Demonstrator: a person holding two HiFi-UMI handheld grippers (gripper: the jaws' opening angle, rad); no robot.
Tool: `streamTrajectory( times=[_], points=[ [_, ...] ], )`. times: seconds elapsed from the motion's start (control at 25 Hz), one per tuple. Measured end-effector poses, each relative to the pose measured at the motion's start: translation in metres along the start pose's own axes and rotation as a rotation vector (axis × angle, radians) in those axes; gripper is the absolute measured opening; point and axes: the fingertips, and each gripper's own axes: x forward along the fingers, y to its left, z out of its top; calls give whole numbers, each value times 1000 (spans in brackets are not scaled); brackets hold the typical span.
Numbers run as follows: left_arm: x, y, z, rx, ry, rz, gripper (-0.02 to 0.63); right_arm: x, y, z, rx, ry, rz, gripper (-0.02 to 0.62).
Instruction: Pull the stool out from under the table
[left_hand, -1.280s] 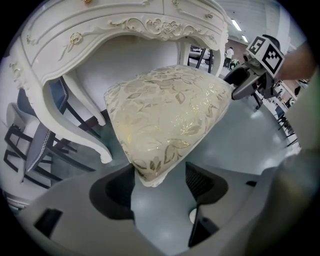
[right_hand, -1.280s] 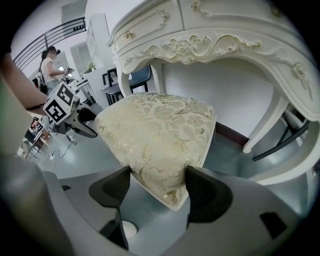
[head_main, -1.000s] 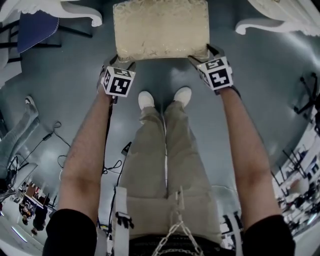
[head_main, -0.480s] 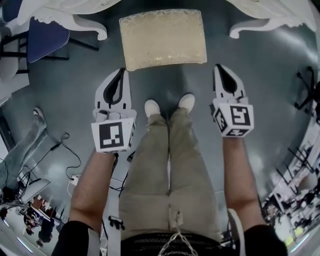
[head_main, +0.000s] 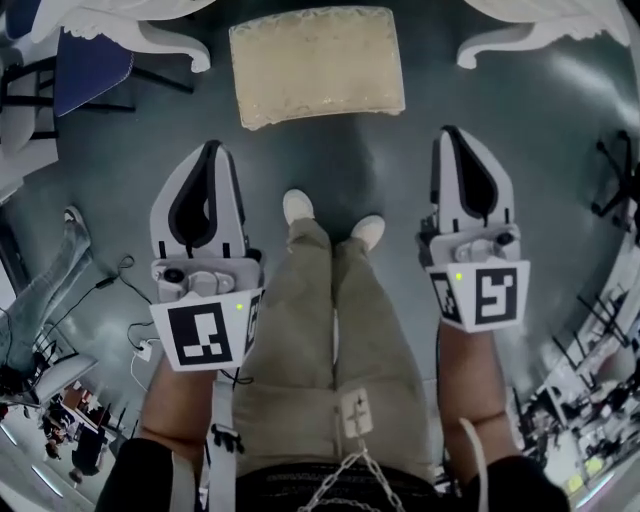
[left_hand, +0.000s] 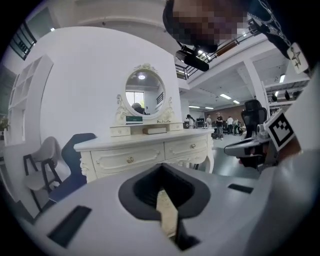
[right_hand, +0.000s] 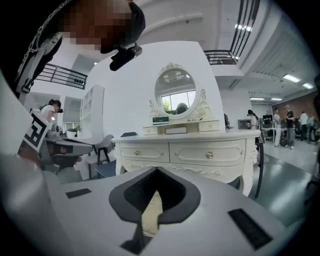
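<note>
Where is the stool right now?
In the head view the stool stands top centre, between the curved legs of the white table, ahead of the person's shoes.

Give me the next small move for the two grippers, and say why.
Likely just lower both to rest: the cream cushioned rectangular stool shows whole on the grey floor, no part under the white carved dressing table, and the left gripper and right gripper are shut, empty, clear of it.

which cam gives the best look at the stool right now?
Head view: the stool shows whole from above, cream seat unobstructed, between the white legs of the dressing table. Both gripper views look level at that table; of the stool only a cream sliver, probably the seat, shows through the jaws' opening.
</note>
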Motion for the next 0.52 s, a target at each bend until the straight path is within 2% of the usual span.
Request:
streamTrajectory(
  times=[0.2,0.4,0.52],
  points=[
    [-5,-8,-4,5,30,5,3,-10,17,4,5,34,51,2],
    [-7,-57,11,55,-2,41,3,-53,-10,-14,-5,82,63,2],
    [-25,-85,1,112,58,57,3,-83,-23,-26,-2,110,70,2]
  ],
)
